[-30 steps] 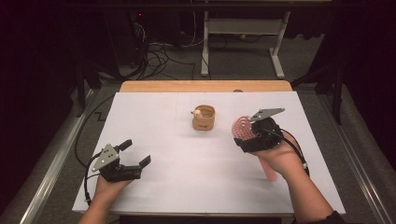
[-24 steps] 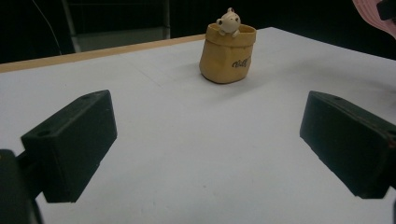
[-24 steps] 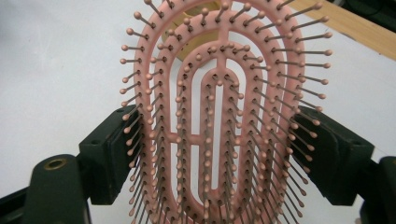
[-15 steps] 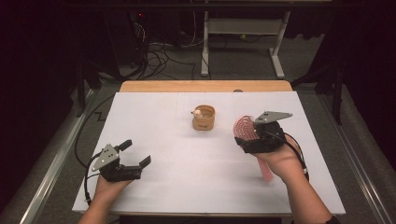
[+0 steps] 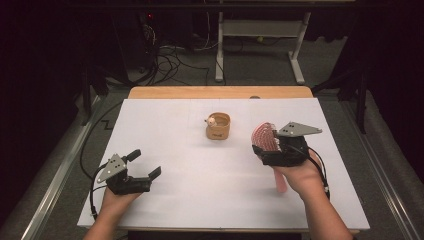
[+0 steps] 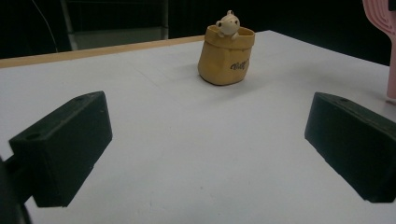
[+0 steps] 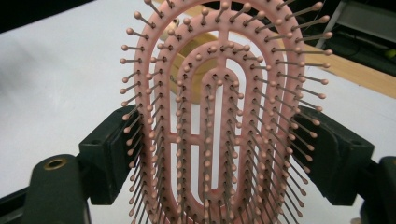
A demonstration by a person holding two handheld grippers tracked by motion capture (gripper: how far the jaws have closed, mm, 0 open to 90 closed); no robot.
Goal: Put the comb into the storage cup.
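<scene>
A pink vented hairbrush [image 5: 264, 136] stands with its head up and bristles facing left at the table's right. My right gripper [image 5: 265, 150] is shut on the sides of the brush head [image 7: 219, 116], and the handle [image 5: 280, 181] runs down past the hand. A tan sack-shaped pot [image 5: 218, 127] with a small bear figure at its rim stands mid-table, left of the brush. My left gripper [image 5: 145, 164] rests at the near left, open, with nothing between its jaws. In the left gripper view [image 6: 205, 154] it faces the pot [image 6: 226, 58].
The white tabletop [image 5: 200, 200] has a wooden strip [image 5: 220, 92] along its far edge. Beyond it are floor cables [image 5: 170, 62] and a white desk frame [image 5: 260, 35]. Metal rails run along both sides of the table.
My right gripper has shifted slightly to the near right with the hairbrush. The left gripper and the pot have not moved.
</scene>
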